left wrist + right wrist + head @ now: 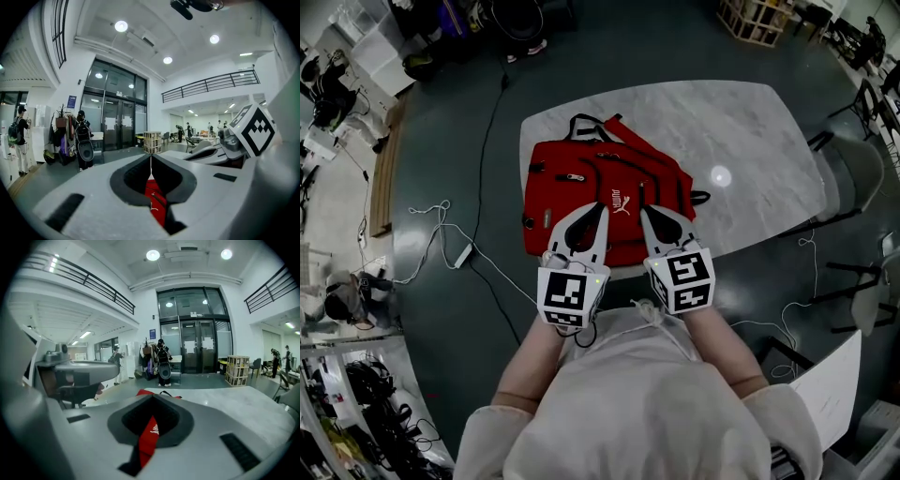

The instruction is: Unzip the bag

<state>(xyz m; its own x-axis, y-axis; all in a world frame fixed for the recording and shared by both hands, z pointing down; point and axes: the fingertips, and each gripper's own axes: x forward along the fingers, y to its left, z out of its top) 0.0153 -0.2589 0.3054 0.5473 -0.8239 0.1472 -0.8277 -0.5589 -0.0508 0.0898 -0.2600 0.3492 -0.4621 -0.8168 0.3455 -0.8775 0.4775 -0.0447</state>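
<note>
L gripper (602,208): both jaws pressed together at the tips, nothing between them. In the left gripper view (151,157) only a strip of the red fabric backpack w/ black zips and white logo (154,199) shows through the hollow behind the tips. R gripper (643,212): also clenched tip to tip and empty, w/ the same red showing through its hollow in the right gripper view (152,395). The two sit side by side, close but apart, tips aimed away from the person. Each carries a black-and-white marker cube at the back, L (570,295) and R (682,281).

The backpack (581,187) lies flat on the pale marble-look tabletop w/ rounded corners (750,141), at its near L part. Both sets of tips are over the bag's near edge, by the logo; contact can't be told.

Person's cream sleeves and top (637,403) fill the bottom of the head view. A black cable (487,122) runs across the dark floor, L of the table.
</note>
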